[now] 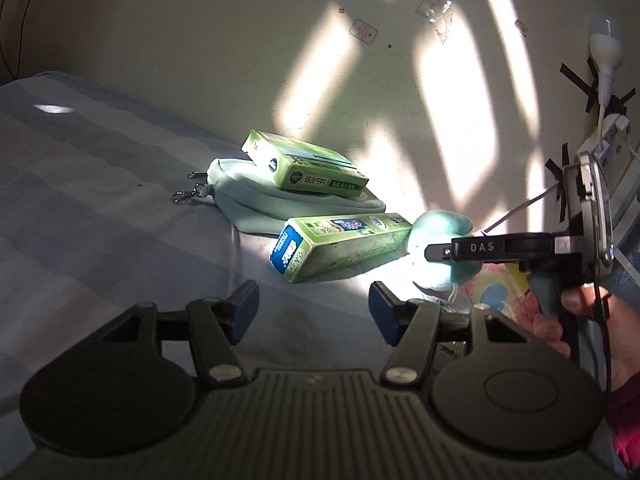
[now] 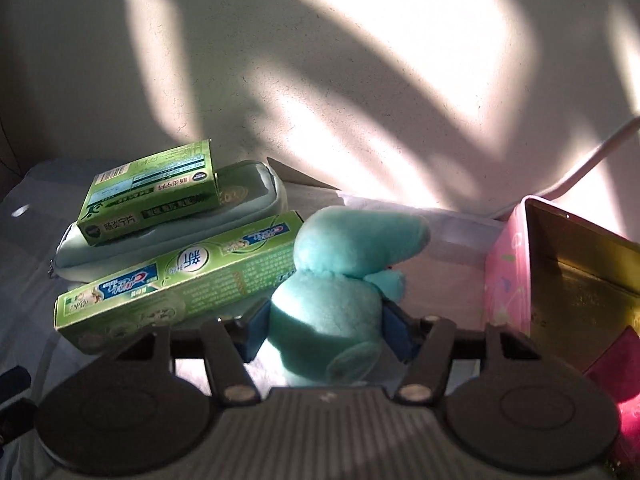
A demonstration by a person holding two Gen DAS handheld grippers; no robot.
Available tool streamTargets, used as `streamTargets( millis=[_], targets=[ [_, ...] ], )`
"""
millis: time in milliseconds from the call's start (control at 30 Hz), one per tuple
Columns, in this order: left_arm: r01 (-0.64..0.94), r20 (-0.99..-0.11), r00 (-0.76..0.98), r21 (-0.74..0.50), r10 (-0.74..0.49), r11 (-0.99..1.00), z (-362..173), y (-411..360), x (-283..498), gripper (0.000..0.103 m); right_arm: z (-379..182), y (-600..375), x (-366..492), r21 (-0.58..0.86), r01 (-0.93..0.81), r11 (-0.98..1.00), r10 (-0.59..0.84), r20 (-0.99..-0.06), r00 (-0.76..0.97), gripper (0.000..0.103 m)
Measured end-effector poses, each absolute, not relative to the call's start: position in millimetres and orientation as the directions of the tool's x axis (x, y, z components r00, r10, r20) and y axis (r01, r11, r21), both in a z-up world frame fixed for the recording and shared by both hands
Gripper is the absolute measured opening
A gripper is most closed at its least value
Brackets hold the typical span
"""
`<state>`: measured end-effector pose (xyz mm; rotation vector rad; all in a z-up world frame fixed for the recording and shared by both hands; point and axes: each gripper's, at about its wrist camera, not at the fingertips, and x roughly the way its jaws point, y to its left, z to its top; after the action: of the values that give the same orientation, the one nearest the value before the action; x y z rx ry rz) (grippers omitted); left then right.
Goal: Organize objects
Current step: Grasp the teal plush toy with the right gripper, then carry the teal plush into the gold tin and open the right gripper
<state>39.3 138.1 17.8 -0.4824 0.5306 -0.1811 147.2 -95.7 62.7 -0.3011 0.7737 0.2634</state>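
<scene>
Sunlit wall and bedding behind the work area

The wall (image 1: 200,32) is the landmark: pale, crossed by slanting bars of sunlight. A grey-blue checked bedsheet (image 1: 80,184) runs up to its foot. High on the wall sit a small stuck-on label (image 1: 363,31) and a clear plastic hook (image 1: 438,14). At the wall's right edge a white power strip (image 1: 610,136) is fastened with crossed black tape (image 1: 588,84).

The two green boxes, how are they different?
The long box is thin and stretched out; the short box is stubbier and flatter. The long box lies on the bed beside the plush toy; the short box sits on top of a pale pouch. Both are green cardboard with printed labels.
</scene>
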Motion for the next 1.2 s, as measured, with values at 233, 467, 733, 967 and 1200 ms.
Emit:
streamTargets(
  millis=[233, 467, 733, 967, 1200],
  targets=[
    [0.037, -0.398, 0.864, -0.563, -0.31, 0.826, 21.6, 152.3, 31.8, 0.063, 52.7, -48.1, -29.4, -0.547, -0.654, 0.523, 0.318, -0.587, 0.745, 0.062],
    [0.172, -0.335, 0.853, -0.542, -0.4, 0.822, 33.9, 137.4, 12.5, 0.077, 51.9, -71.8, -97.4, -0.476, -0.676, 0.563, 0.431, -0.529, 0.731, 0.096],
    [0.182, -0.375, 0.837, -0.497, -0.399, 0.849, 38.2, 124.7, 1.4, 0.082, 54.7, -102.8, -82.8, -0.091, -0.672, 0.735, 0.512, -0.575, 0.638, 0.094],
    [0.096, -0.397, 0.855, -0.51, -0.333, 0.855, 36.4, 153.6, -21.9, 0.083, 52.7, -81.9, -81.8, -0.034, -0.737, 0.675, 0.586, -0.582, 0.564, 0.094],
    [0.15, -0.459, 0.778, -0.527, -0.429, 0.837, 18.6, 131.8, -7.2, 0.067, 35.9, -62.1, -61.4, 0.009, -0.719, 0.695, 0.567, -0.622, 0.541, 0.082]
  ],
)
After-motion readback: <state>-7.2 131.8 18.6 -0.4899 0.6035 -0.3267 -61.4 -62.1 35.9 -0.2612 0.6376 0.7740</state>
